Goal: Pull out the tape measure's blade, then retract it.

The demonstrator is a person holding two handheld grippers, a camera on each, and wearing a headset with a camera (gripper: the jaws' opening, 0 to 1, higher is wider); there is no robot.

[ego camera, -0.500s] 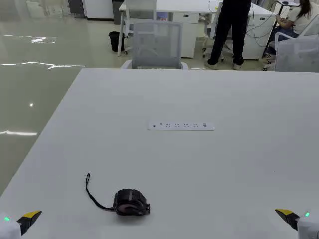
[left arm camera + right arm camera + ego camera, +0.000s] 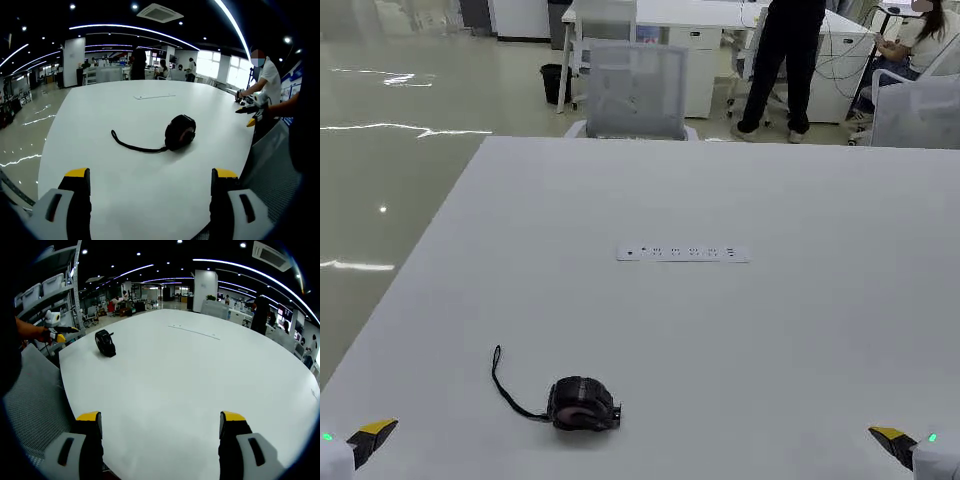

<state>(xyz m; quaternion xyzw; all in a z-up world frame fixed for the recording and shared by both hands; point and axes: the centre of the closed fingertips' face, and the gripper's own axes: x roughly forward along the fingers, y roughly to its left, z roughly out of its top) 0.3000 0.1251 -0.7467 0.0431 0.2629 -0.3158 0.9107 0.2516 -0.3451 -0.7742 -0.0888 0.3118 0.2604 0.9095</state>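
Tape measure (image 2: 583, 404) lies on white desk (image 2: 740, 340)
Left gripper (image 2: 148, 174) and right gripper (image 2: 161, 416) hover at its near edge, fingers (image 2: 76, 173) spread wide, holding nothing.

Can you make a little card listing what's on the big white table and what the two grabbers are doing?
Table: large white workbench
Tool: black rounded tape measure, lying near the front edge
Strap: thin black cord loop, trailing flat from the tape measure
Blade: none drawn out
Also there: long white power strip, mid-table
Left gripper: open, holding nothing, the nearer one to the tape measure
Right gripper: open, holding nothing
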